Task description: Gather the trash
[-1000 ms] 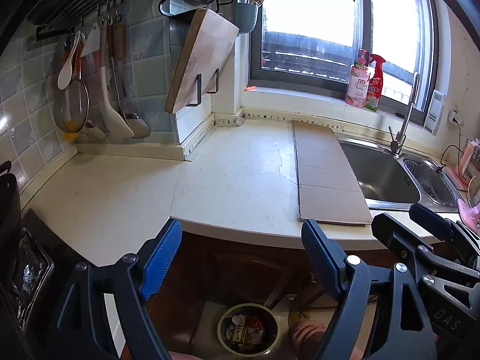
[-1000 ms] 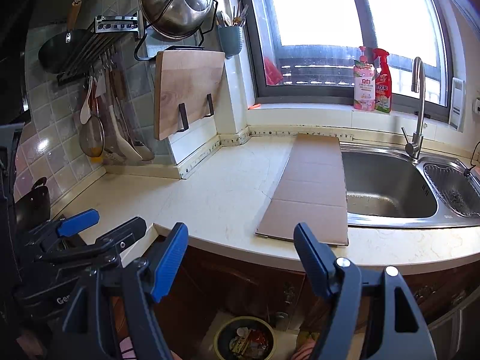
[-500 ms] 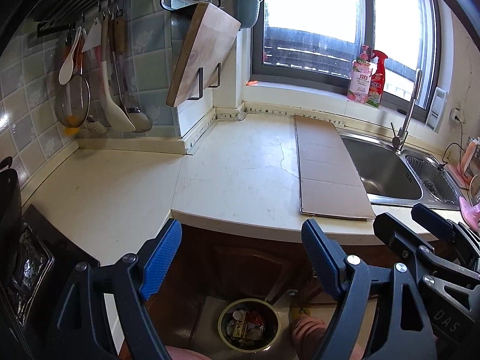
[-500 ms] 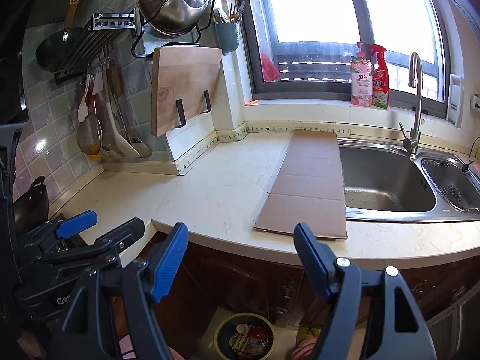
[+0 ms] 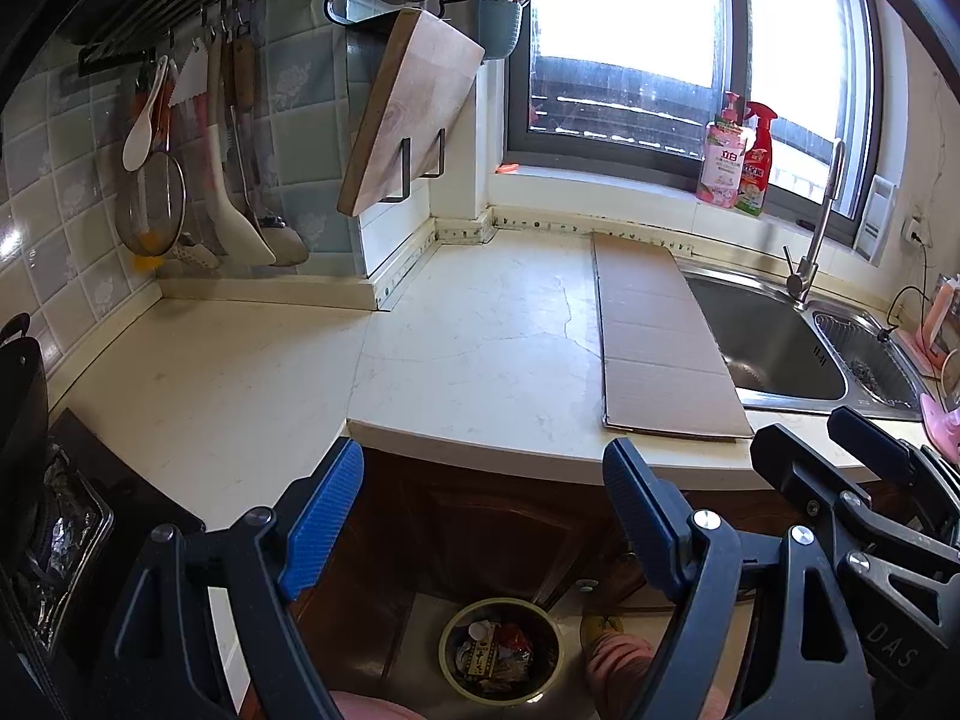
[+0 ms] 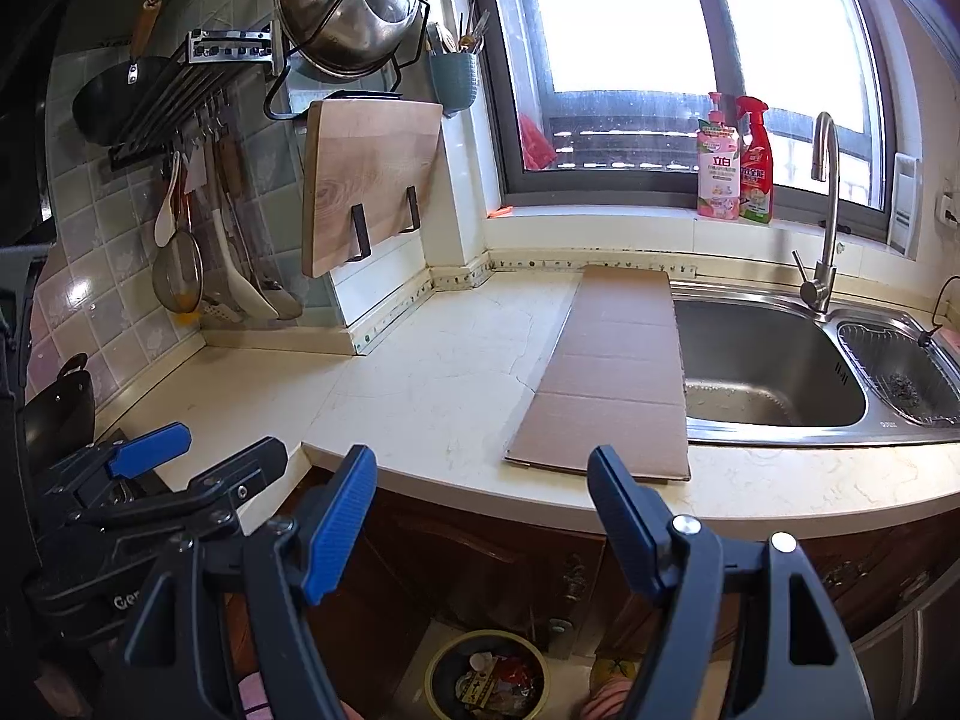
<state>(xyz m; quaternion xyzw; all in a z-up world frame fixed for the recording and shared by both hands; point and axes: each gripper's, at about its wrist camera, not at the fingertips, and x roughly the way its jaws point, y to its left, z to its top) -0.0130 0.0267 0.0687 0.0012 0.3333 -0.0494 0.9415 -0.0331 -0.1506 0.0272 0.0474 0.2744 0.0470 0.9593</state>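
A round trash bin (image 5: 501, 651) full of wrappers stands on the floor below the counter; it also shows in the right wrist view (image 6: 487, 675). A flat brown cardboard sheet (image 5: 660, 339) lies on the white counter beside the sink, also in the right wrist view (image 6: 618, 372). My left gripper (image 5: 483, 480) is open and empty, held in front of the counter edge above the bin. My right gripper (image 6: 483, 486) is open and empty, just right of the left one (image 6: 198, 456).
A steel sink (image 6: 768, 360) with a tap (image 6: 822, 210) lies right of the cardboard. Two cleaner bottles (image 6: 735, 168) stand on the window sill. A cutting board (image 6: 369, 180), utensils and pots hang on the tiled wall. A black stove (image 5: 54, 510) is at the left.
Both grippers have drawn back and risen slightly, so the counter looks a little farther away. Both stay open and empty.
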